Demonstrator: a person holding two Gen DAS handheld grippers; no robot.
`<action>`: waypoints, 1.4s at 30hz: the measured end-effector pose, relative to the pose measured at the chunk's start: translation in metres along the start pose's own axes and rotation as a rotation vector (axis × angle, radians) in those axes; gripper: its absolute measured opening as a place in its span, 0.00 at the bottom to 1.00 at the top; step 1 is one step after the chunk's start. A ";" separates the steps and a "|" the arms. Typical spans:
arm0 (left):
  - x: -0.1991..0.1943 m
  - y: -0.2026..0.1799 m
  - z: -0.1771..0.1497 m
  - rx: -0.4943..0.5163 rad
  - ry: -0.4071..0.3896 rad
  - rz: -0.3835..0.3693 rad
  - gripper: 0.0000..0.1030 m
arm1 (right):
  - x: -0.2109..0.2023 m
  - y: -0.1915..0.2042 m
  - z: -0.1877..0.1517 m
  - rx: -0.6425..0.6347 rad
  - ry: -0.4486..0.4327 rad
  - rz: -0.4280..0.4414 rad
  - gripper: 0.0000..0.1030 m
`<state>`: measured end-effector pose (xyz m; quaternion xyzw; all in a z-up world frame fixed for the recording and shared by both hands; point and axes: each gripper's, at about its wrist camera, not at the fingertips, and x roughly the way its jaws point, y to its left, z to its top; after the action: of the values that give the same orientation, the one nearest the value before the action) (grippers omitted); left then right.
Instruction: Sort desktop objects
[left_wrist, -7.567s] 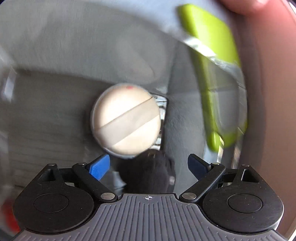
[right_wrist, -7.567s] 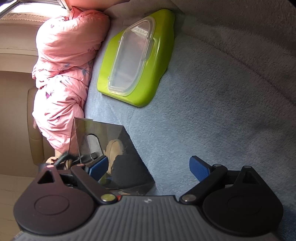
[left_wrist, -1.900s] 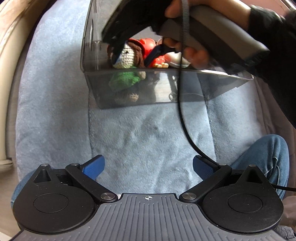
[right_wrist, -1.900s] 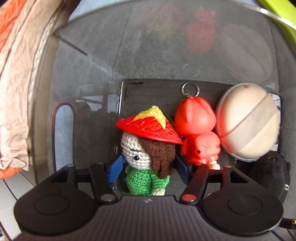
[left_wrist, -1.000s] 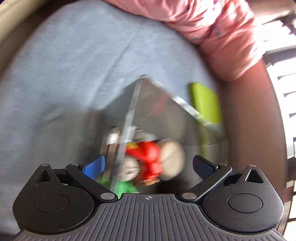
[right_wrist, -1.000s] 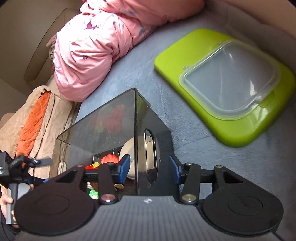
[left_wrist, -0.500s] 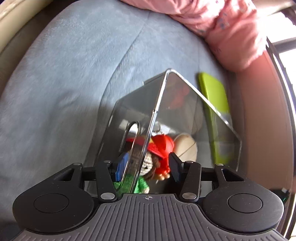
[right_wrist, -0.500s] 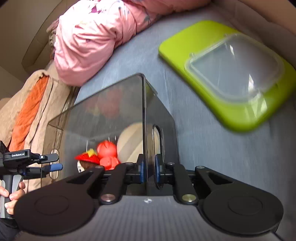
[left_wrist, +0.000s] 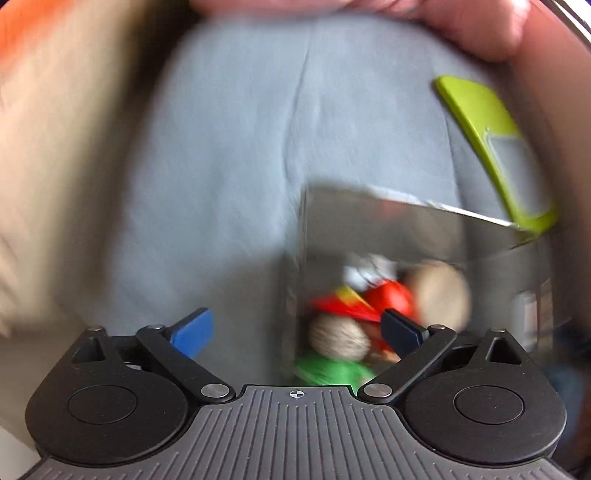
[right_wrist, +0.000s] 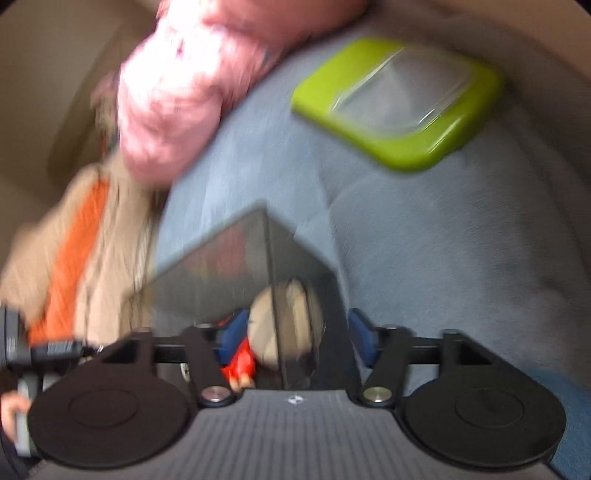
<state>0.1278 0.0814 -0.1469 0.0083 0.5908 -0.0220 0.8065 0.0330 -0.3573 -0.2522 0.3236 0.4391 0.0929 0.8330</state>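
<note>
A smoky clear box (left_wrist: 369, 221) stands on the blue-grey blanket (left_wrist: 221, 147). Inside it are a crochet doll (left_wrist: 340, 336) with a red hat and green body, a red pig figure (left_wrist: 391, 299) and a beige ball (left_wrist: 439, 291). My left gripper (left_wrist: 297, 330) hangs over the box's left wall; its jaws are opening wide and the pads are off the wall. My right gripper (right_wrist: 297, 334) straddles a corner of the box (right_wrist: 221, 266) beside the ball (right_wrist: 280, 325) and the pig (right_wrist: 242, 363); its jaws are opening too, pads clear of the wall. Both views are blurred.
A lime-green tray with a clear lid (right_wrist: 399, 99) lies on the blanket beyond the box, seen also as the green tray (left_wrist: 491, 147). A pink quilt (right_wrist: 192, 85) and an orange-and-beige cloth (right_wrist: 74, 240) lie along the far and left sides. A hand (right_wrist: 11, 406) shows at the left edge.
Half a second ago both grippers were shut on the box's walls. Both have since let go and spread their jaws, and both views have swung and blurred.
</note>
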 end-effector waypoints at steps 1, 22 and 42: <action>-0.010 -0.003 0.002 0.015 -0.015 0.027 0.97 | -0.008 -0.007 -0.002 0.020 -0.036 -0.002 0.65; 0.140 -0.120 -0.013 0.558 0.451 0.211 0.71 | -0.009 -0.098 -0.010 0.262 -0.180 0.080 0.68; 0.085 -0.116 0.025 0.291 0.372 -0.040 0.93 | -0.004 -0.100 -0.010 0.277 -0.157 0.111 0.73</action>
<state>0.1716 -0.0375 -0.2192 0.1168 0.7197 -0.1210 0.6736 0.0098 -0.4322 -0.3153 0.4651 0.3627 0.0518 0.8058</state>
